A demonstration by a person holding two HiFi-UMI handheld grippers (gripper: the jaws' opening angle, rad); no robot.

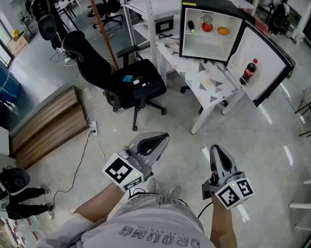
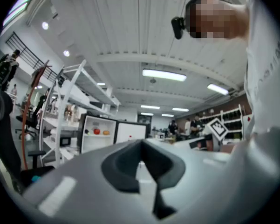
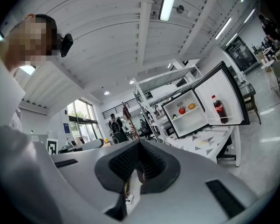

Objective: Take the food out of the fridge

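A small black fridge point(image 1: 212, 4) stands open on a white table point(image 1: 212, 81) with a triangle pattern, far ahead of me. On its shelf sit a dark green item point(image 1: 190, 26), a red fruit point(image 1: 207, 26) and an orange fruit point(image 1: 223, 31). A cola bottle point(image 1: 249, 71) stands in the door. My left gripper point(image 1: 163, 137) and right gripper point(image 1: 216, 149) are held level close to my body, well short of the fridge, both shut and empty. The right gripper view shows the fridge point(image 3: 186, 111), the red fruit point(image 3: 181, 110) and the cola bottle point(image 3: 218, 109) beyond the shut right gripper point(image 3: 140, 143).
A black office chair point(image 1: 129, 81) stands on the floor between me and the table's left end. A wooden platform point(image 1: 52, 123) lies to the left, with a cable point(image 1: 88, 143) trailing beside it. White shelving point(image 1: 145, 14) rises behind the table. A person point(image 1: 15, 190) is at lower left.
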